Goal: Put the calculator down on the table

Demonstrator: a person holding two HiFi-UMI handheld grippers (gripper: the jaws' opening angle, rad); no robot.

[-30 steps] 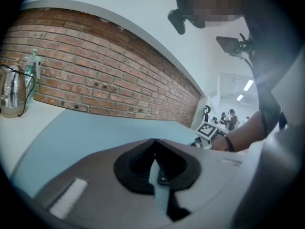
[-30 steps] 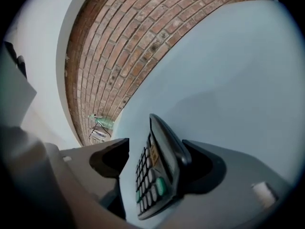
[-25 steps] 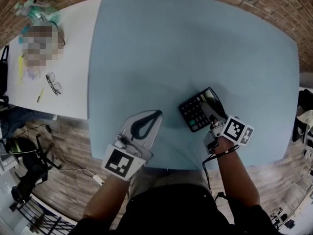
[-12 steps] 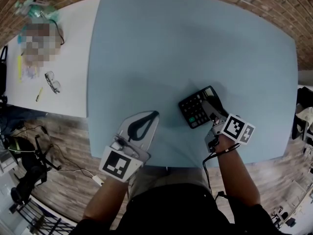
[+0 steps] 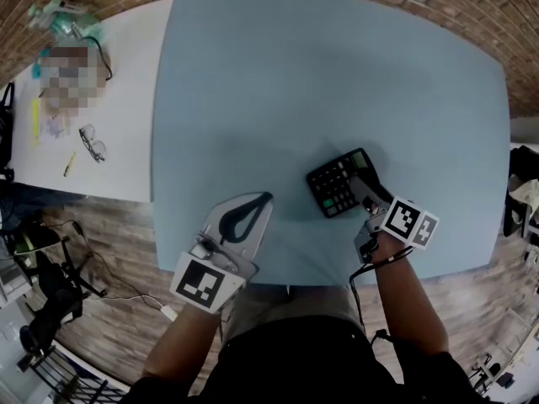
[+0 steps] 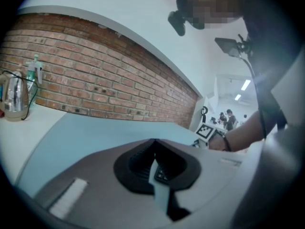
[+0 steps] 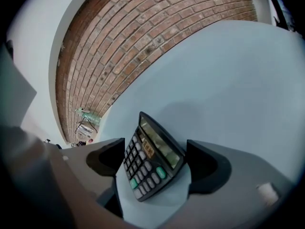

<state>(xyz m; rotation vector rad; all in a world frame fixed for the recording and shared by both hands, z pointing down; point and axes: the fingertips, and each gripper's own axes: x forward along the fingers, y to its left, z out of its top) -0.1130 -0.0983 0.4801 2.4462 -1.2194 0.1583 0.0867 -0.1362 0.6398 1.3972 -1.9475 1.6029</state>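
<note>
The black calculator (image 5: 335, 188) lies on the light blue table (image 5: 337, 74), near its front right edge, with its display raised. In the right gripper view the calculator (image 7: 151, 157) lies between the jaws of my right gripper (image 7: 155, 165). Those jaws have just been opening, and the pads stand beside the calculator without pressing on it. Seen from the head view, my right gripper (image 5: 360, 190) reaches over the calculator's right side. My left gripper (image 5: 263, 199) hovers near the table's front edge, left of the calculator. Its tips (image 6: 153, 142) meet with nothing between them.
A white table (image 5: 126, 99) adjoins the blue one on the left and carries glasses (image 5: 93, 144) and small items. A kettle (image 6: 14, 97) stands by the brick wall (image 6: 105, 85). Wooden floor and cables show below the tables' front edges.
The right gripper's jaws have spread wider around the calculator, which now rests slightly further left on the table. The left gripper has stayed where it was.
</note>
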